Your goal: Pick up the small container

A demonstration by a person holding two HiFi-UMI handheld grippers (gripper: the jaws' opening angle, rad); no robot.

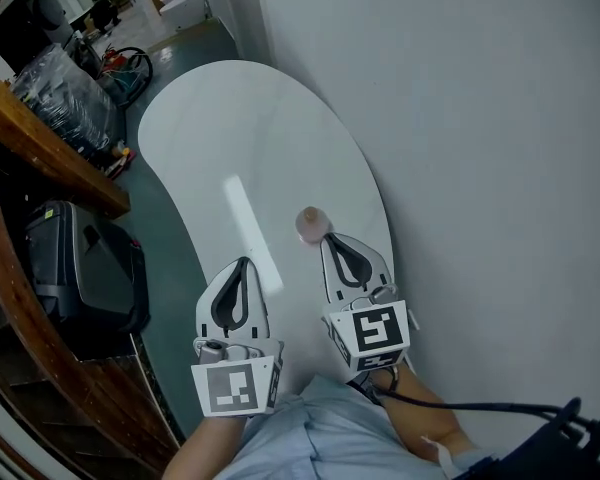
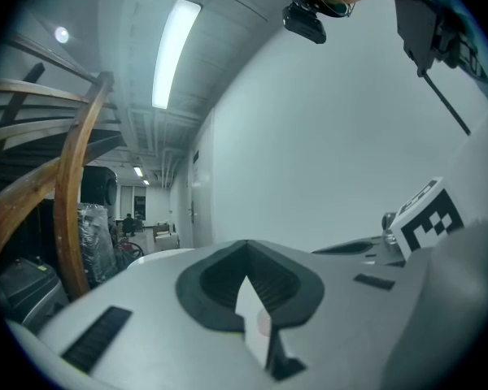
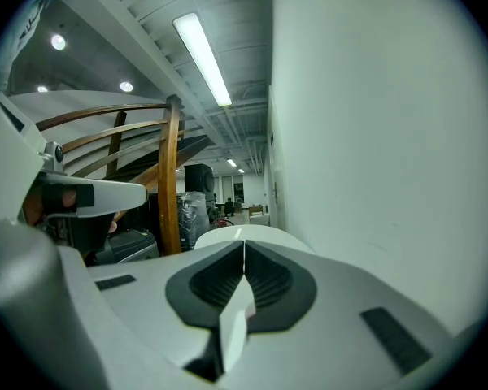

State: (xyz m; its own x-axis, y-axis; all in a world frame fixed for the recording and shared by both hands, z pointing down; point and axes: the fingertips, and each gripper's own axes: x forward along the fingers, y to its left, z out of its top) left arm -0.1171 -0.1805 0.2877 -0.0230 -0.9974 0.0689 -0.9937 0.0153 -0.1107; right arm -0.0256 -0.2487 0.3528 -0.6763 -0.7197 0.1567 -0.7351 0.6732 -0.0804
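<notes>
Right tool and left tool both pressed together. I see container just ahead of right tool, near worktop edge by wall; open worktop beyond.

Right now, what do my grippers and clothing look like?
Both the left gripper and right gripper are light grey, tapered, with dark ribbed pads and a black-and-white marker cube each. A black cable trails from the right one. The person wears a light blue shirt.

White left gripper and right gripper, black jaw linings, black-and-white marker cubes, black cable, pale-blue shirt.
</notes>
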